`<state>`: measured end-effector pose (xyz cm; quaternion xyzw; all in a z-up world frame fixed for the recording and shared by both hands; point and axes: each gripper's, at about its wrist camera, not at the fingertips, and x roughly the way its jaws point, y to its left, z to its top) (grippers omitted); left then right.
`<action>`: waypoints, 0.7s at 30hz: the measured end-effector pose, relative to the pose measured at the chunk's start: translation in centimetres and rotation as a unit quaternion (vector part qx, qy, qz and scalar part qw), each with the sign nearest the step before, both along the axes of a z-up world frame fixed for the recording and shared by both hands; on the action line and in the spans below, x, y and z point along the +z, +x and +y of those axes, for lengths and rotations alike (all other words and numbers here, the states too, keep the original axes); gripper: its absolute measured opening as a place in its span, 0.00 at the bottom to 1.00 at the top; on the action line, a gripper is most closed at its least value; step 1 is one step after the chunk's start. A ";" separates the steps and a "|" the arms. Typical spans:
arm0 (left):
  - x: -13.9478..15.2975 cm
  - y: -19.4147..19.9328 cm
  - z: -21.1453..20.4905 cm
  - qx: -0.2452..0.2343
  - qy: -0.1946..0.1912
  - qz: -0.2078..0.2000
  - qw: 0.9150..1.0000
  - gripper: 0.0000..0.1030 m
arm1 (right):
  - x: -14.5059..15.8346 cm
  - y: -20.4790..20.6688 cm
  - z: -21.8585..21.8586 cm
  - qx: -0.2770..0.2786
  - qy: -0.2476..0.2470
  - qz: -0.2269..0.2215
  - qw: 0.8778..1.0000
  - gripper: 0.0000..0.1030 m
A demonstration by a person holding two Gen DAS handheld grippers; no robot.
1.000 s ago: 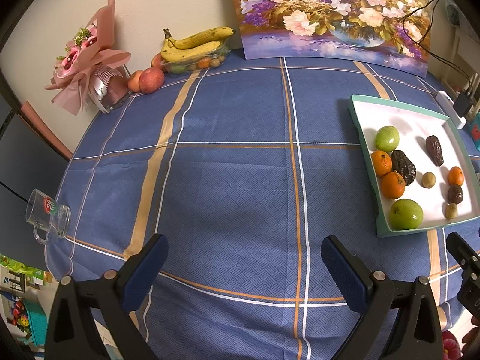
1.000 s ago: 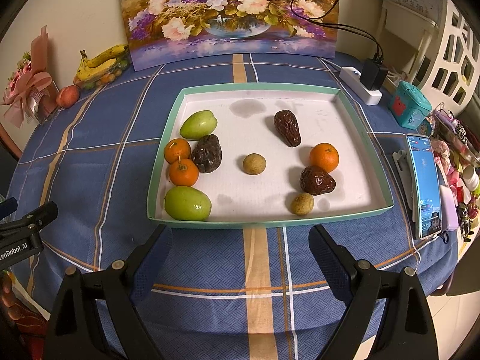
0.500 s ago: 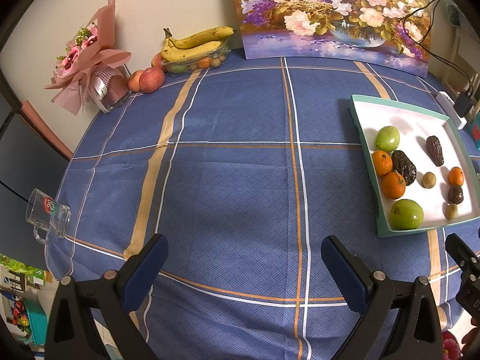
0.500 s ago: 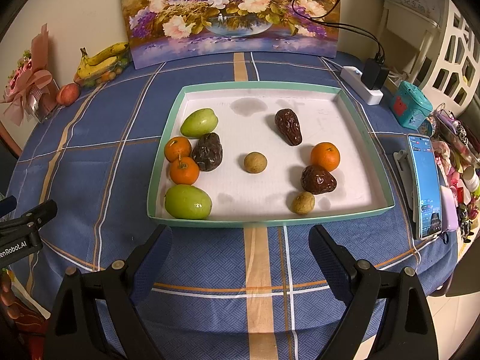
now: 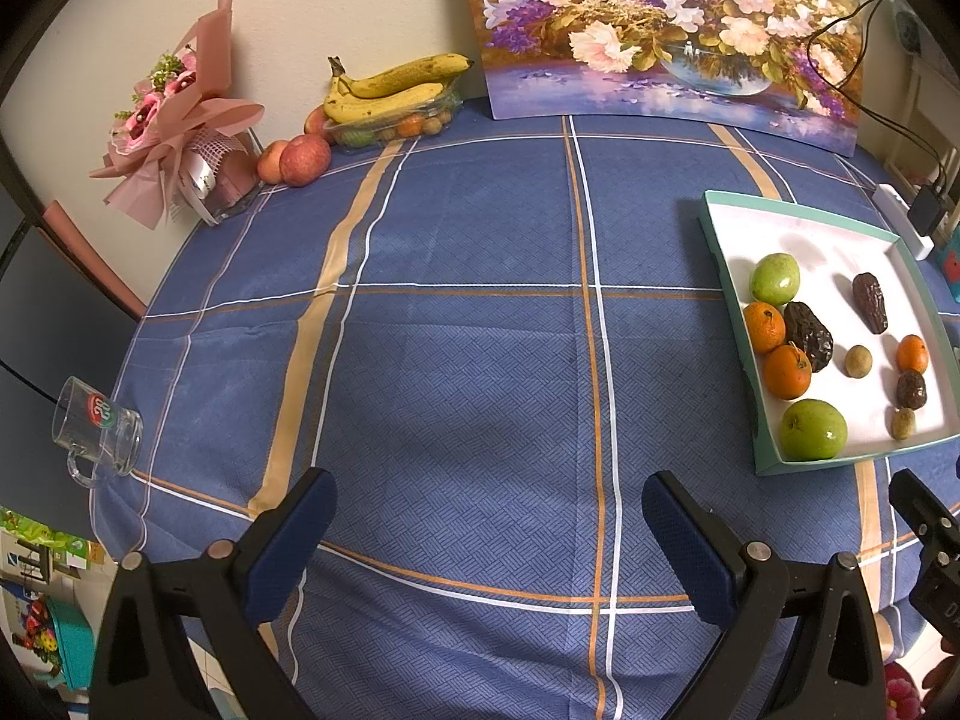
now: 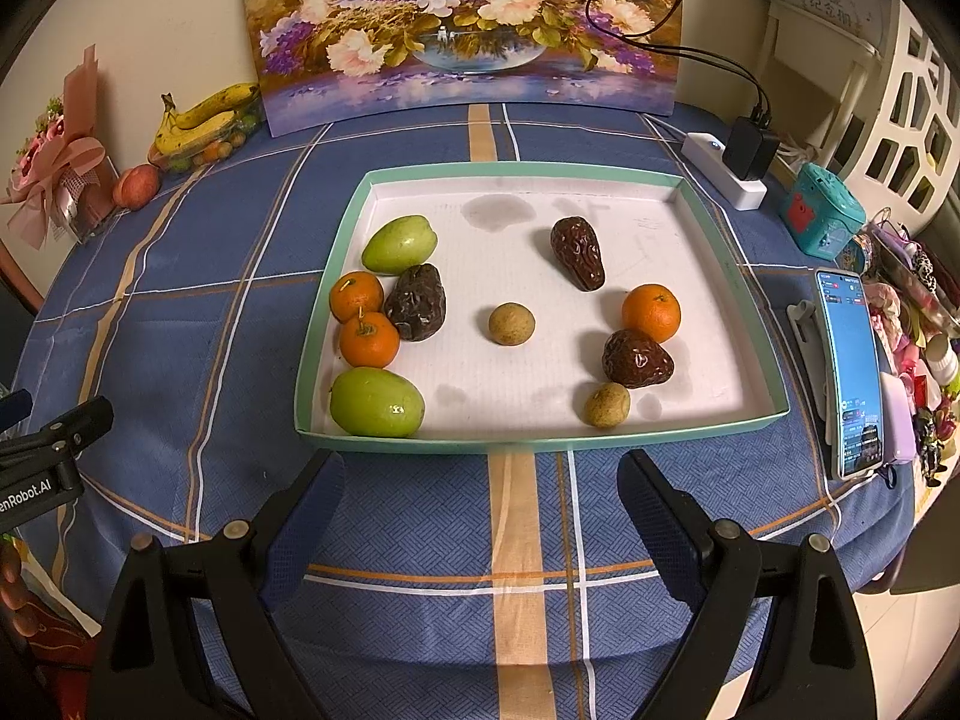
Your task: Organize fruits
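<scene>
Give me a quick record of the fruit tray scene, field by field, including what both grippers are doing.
tray: teal-rimmed tray on the blue plaid tablecloth
green fruits: two, left side
oranges: three, two touching at left, one at right
dates: three
small tan fruits: two
left gripper: jaws open, empty, over bare cloth
right gripper: jaws open, empty, just short of tray's near edge

Flower painting (image 5: 666, 30) against wall; bouquet (image 5: 180, 114), glass mug (image 5: 96, 429) on tablecloth (image 5: 468, 324); phone (image 6: 852, 372) propped.
</scene>
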<state>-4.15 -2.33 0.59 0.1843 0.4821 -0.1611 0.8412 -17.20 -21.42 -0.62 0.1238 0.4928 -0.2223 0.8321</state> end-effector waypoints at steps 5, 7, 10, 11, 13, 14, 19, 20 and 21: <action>0.0 0.0 0.0 -0.001 -0.001 0.000 1.000 1.00 | -0.1 0.0 0.0 0.003 0.000 0.002 1.000 0.90; 0.0 -0.1 0.1 -0.002 -0.001 0.000 1.000 1.00 | -0.2 0.0 0.0 0.004 0.000 0.003 1.000 0.90; 0.0 -0.1 0.2 -0.001 -0.001 0.000 1.000 1.00 | -0.2 0.0 0.0 0.004 0.000 0.003 1.000 0.90; 0.0 -0.1 0.2 -0.001 -0.001 0.000 1.000 1.00 | -0.1 0.0 0.0 0.004 0.000 0.003 1.000 0.90; 0.0 -0.1 0.2 0.001 -0.001 0.001 1.000 1.00 | -0.1 0.0 0.0 0.003 0.000 0.003 1.000 0.90; 0.0 -0.1 0.2 0.001 -0.001 0.001 1.000 1.00 | -0.1 0.0 0.0 0.003 0.000 0.003 1.000 0.90; 0.0 0.0 0.2 0.000 -0.001 0.000 1.000 1.00 | -0.2 0.0 0.0 0.003 0.000 0.003 1.000 0.90; 0.0 0.0 0.2 0.000 -0.001 0.000 1.000 1.00 | -0.2 0.0 0.0 0.003 0.000 0.003 1.000 0.90; 0.0 0.0 0.2 0.000 0.000 0.000 1.000 1.00 | -0.2 0.0 0.0 0.003 0.000 0.003 1.000 0.90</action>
